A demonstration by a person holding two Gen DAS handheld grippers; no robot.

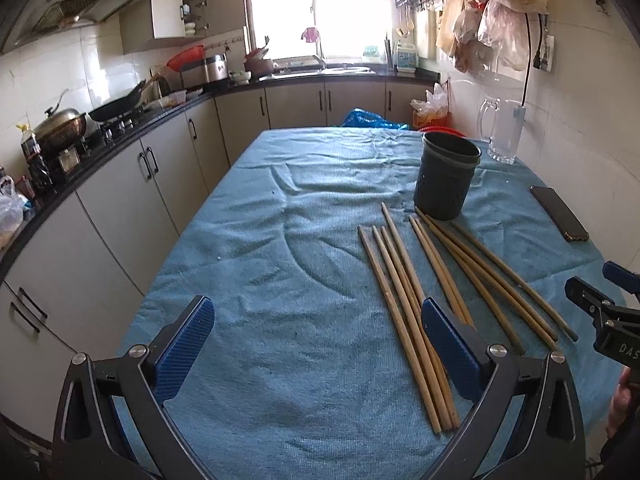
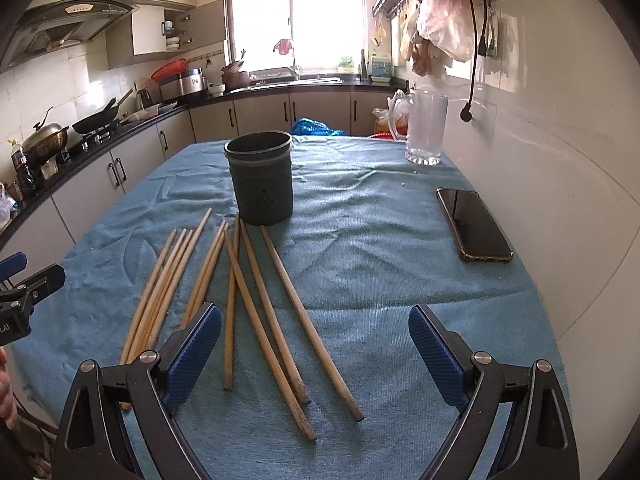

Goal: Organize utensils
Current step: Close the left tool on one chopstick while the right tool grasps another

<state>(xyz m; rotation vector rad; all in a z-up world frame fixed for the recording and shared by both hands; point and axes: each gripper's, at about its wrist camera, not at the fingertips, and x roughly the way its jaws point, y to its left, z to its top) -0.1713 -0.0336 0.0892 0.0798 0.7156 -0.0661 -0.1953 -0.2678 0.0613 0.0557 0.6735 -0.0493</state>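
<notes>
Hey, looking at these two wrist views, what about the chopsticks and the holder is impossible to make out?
- Dark perforated plastic utensil holder: its inside bottom is hidden by its own wall in both views.
- Wooden chopsticks: in the left wrist view, the left gripper finger covers the near ends of some.
- Exact chopstick count: they overlap, and in the right wrist view the right gripper finger covers part of the left bunch.
</notes>
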